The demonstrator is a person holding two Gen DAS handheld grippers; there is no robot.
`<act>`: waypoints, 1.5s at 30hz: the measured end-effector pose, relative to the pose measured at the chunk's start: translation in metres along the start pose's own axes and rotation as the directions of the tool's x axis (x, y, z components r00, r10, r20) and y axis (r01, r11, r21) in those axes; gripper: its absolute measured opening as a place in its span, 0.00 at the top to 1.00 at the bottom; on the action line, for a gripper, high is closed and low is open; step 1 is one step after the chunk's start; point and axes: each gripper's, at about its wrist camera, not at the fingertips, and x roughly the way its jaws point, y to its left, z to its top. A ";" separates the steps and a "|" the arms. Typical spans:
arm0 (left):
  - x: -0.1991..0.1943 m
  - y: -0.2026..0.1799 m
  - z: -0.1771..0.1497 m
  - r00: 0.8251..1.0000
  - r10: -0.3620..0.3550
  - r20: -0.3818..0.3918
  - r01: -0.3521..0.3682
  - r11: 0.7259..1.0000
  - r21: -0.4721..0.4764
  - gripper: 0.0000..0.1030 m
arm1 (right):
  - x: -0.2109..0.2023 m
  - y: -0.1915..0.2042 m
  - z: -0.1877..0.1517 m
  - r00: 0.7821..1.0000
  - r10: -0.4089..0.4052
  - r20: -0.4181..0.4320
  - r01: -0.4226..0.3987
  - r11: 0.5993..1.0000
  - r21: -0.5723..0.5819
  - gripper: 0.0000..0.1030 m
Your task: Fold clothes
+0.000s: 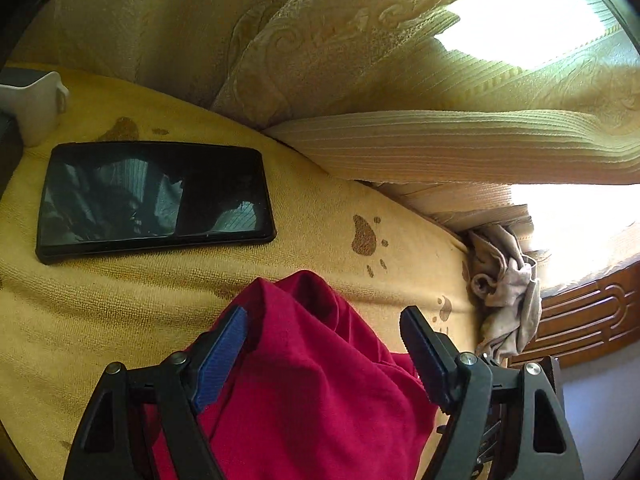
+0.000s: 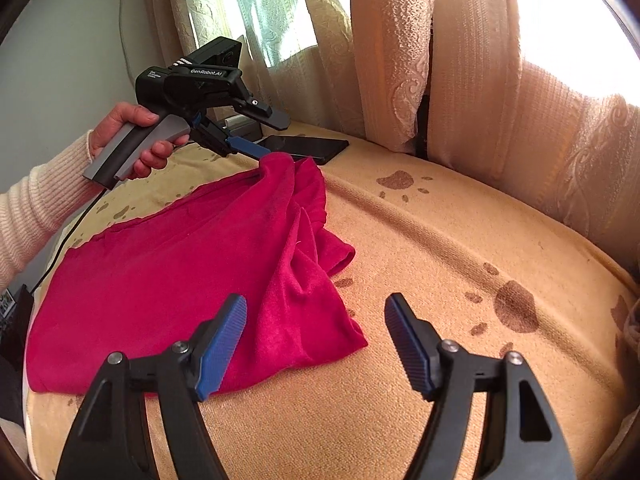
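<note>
Fold laid; right claw (image 2: pixel 316 344) released beside red garment (image 2: pixel 180 264), left claw (image 1: pixel 324 356) spread wide over its bunched end; next, regrasp an edge.

The person is wearing a cream ribbed sleeve (image 2: pixel 32 208). The left gripper (image 2: pixel 256 136) is showing black arms, blue pads, a grey handle and white letters.

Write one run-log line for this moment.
left gripper: open over red cloth | right gripper: open, empty | red cloth: partly folded on yellow blanket
</note>
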 end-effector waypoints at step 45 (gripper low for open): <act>-0.060 -0.003 0.001 0.987 -0.003 0.162 -0.012 0.995 0.095 0.98 | 0.024 0.006 0.011 0.997 -0.043 -0.069 0.040 0.998 -0.055 0.29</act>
